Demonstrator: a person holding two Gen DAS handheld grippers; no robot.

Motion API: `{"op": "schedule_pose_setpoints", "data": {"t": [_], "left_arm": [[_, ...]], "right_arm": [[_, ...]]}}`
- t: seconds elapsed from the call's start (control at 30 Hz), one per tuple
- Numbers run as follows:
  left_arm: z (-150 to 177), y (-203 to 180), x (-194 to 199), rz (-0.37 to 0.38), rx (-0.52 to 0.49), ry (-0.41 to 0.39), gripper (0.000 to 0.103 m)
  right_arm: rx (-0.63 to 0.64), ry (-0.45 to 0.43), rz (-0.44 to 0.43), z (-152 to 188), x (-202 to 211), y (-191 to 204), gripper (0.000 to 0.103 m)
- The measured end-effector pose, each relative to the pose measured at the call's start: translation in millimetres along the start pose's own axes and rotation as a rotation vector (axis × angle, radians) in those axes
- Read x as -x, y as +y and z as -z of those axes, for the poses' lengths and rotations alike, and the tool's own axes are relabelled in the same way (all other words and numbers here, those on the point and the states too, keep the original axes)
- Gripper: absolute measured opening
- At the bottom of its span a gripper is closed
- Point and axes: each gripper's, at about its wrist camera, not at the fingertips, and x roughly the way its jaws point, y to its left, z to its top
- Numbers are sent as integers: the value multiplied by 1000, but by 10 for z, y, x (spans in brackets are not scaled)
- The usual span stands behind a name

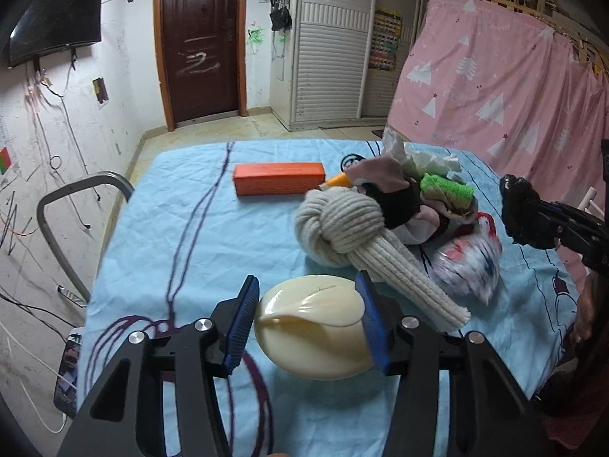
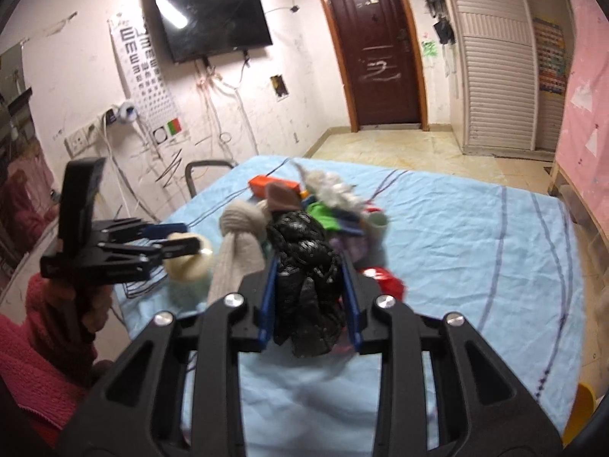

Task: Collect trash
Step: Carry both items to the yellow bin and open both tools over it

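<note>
Now the right hand-held gripper (image 2: 310,297) clamps a crumpled, glossy black bag (image 2: 306,285); the left hand-held gripper (image 1: 306,323) grips a cream egg-shaped object (image 1: 316,327).

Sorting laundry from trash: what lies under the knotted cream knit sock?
The knotted cream knit sock lies on the blue bedsheet, beside a crinkled plastic wrapper. Whatever is beneath the knot is hidden.

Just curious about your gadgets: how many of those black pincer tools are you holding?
2: the left gripper around a cream egg-shaped object, the right gripper clamping a crumpled black bag.
</note>
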Motion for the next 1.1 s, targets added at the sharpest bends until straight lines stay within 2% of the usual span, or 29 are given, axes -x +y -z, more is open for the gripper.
{"op": "schedule_pose_setpoints", "data": {"t": [0.17,0.3,0.53,0.63,0.8,0.83,0.9,0.93,1.1], "left_arm": [[-109,-99,271,-9,-9,-55,43],[-209,-305,416,42,-38,-97,43],[-477,-1076,474,194,-150,-139,43],[-590,-1484,438,276,-197,-136,43],[-639,-2072,332,372,-259,-111,44],[-646,-2177,312,386,-271,-106,43],[-675,-2448,249,419,-301,-96,44],[-690,-2581,214,438,-312,-88,43],[-660,-3117,30,510,-357,-30,44]], "right_arm": [[-45,-53,40,0,250,-217,29],[-77,-87,87,36,473,-456,29],[-164,-147,217,185,939,-962,29],[-221,-172,288,300,1180,-1248,29],[-299,-195,358,451,1496,-1632,30],[-311,-199,365,464,1535,-1677,35],[-352,-225,392,515,1686,-1809,63],[-377,-253,413,543,1788,-1868,81],[-423,-341,443,591,2075,-1941,82]]}}
